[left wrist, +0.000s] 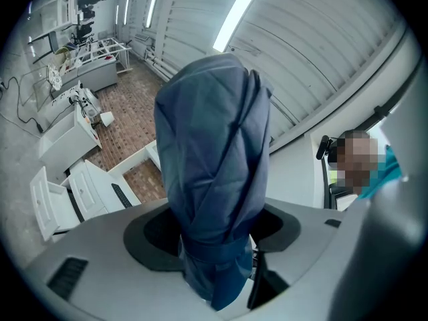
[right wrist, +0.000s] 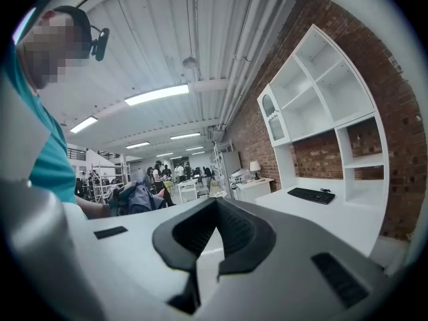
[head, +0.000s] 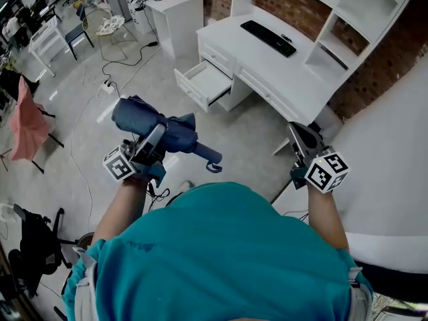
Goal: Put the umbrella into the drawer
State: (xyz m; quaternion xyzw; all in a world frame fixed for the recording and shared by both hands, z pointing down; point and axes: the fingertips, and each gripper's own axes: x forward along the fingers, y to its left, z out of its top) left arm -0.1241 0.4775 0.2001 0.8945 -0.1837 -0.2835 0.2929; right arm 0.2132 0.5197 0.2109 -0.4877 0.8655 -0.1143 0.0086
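Nearest the person, the left gripper (head: 151, 143) clamps a folded dark-blue fabric umbrella (head: 137, 117), held in the air at the left. The right gripper (head: 302, 138) has its jaws together, empty. Farther off, a white drawer (head: 190, 89) stands open in the white wooden desk (head: 281, 69).

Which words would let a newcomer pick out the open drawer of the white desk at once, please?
Find the long white desk with the black keyboard against the red brick wall. At its end nearer the small white table, the white drawer juts over the floor; it is the only one pulled out, its neighbours shut flush.
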